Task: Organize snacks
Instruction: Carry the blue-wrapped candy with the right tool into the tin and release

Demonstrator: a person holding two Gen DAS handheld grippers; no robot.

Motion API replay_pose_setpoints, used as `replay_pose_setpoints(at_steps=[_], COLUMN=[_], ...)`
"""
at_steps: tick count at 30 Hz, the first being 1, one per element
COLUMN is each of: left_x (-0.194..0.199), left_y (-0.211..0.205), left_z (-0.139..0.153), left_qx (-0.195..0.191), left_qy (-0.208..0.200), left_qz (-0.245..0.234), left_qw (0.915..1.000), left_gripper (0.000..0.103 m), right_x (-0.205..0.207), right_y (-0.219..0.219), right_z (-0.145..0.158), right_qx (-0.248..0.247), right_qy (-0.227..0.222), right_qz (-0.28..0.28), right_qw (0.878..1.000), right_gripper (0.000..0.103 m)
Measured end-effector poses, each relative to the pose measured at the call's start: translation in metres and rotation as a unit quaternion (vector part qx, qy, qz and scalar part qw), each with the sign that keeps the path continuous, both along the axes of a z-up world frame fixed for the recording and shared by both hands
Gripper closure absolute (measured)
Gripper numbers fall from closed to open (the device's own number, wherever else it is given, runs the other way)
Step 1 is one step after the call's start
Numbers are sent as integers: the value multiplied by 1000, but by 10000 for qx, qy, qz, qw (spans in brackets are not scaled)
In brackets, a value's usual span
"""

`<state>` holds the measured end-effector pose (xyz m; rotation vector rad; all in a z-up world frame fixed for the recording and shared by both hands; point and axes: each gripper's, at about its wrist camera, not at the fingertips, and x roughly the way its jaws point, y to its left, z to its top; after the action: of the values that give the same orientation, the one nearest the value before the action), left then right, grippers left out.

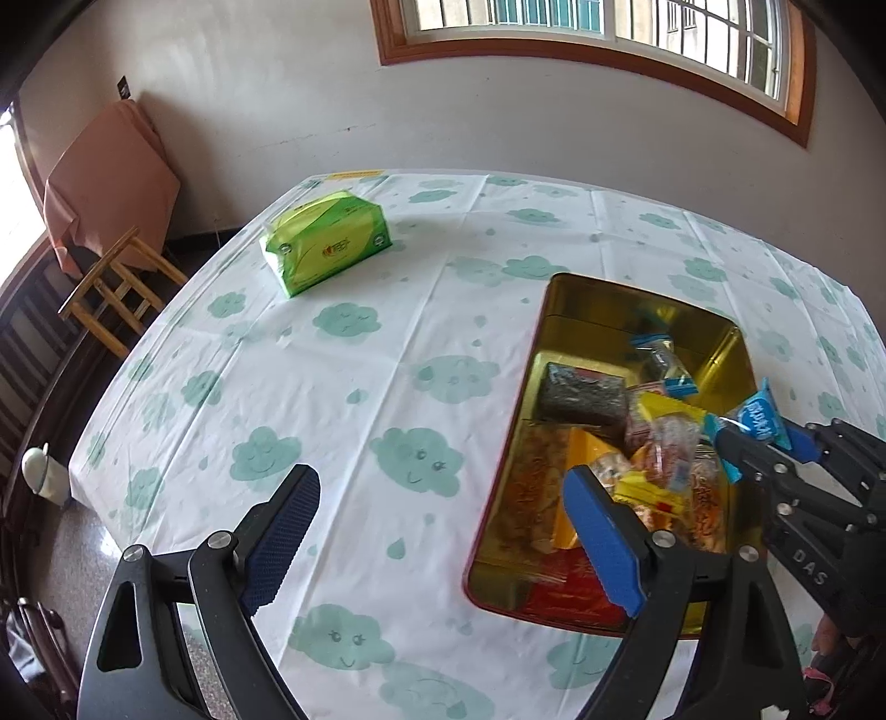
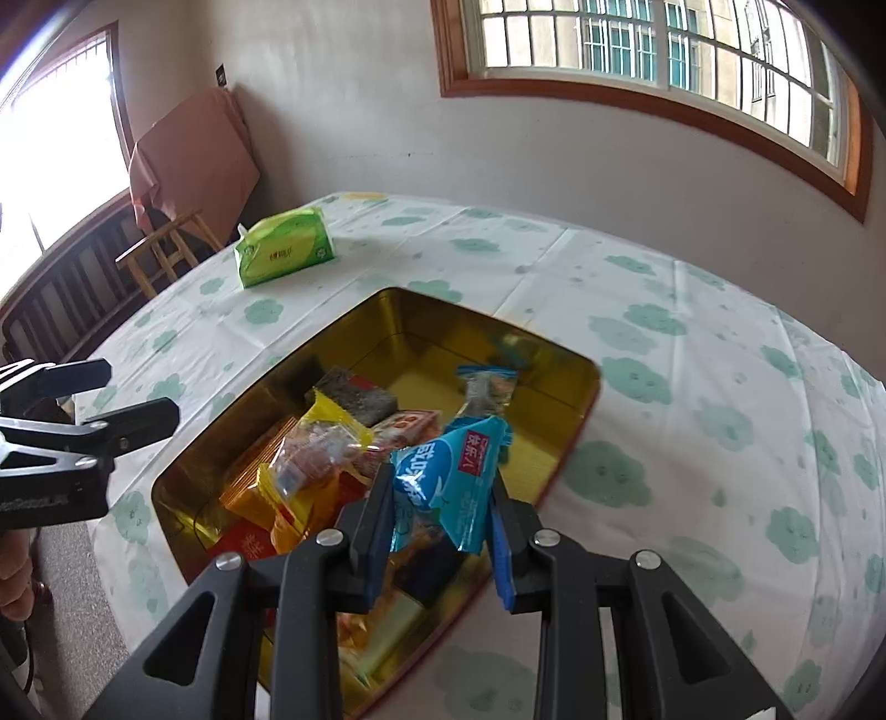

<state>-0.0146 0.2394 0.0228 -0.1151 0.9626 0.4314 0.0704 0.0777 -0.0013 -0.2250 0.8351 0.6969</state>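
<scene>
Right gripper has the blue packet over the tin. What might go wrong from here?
1. The right gripper pinches only the lower end of the blue snack packet; the slick wrapper may slip out early.
2. The gold tin is heaped at its near end, so a packet dropped there could slide over the rim.
3. The open left gripper hangs near the tin and could collide with the right.

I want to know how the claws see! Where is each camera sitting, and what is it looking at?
Left wrist view: sits on the left claw, looking down along its open fingers at the cloud tablecloth and gold tin; the right claw shows at the right edge.
Right wrist view: sits on the right claw, looking down into the tin; it is shut on a blue snack packet; the left claw and a hand show at left.
Both share: tin, packet, green tissue pack, window.
</scene>
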Motion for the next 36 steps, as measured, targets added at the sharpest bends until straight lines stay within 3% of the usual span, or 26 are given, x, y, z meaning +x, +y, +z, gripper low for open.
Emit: replay_pose_setpoints(at_steps=[12, 17, 19, 22, 36], left_x=[-5, -8, -9, -12, -21], left_y=[4, -2, -4, -9, -36], left_z=[-6, -4, -3, -1, 8], left_qx=[-156, -131, -146, -139, -127], left_qy=[92, 98, 90, 103, 80], left_qz=[24, -33, -57, -107, -361], left_qw=[9998, 9999, 9998, 9998, 9992], left_gripper=[15, 15, 15, 14, 11], right_x=[3, 3, -3, -12, -67], right_y=[20, 18, 16, 11, -18], right_z=[-18, -17, -13, -5, -5], right_qx=[-175, -217, -195, -139, -285], right_qy=[252, 426, 332, 302, 413], right_qz=[-68, -234, -263, -274, -439], right_qw=[9995, 9986, 9989, 9991, 9978], right_gripper=[70, 38, 35, 18, 18])
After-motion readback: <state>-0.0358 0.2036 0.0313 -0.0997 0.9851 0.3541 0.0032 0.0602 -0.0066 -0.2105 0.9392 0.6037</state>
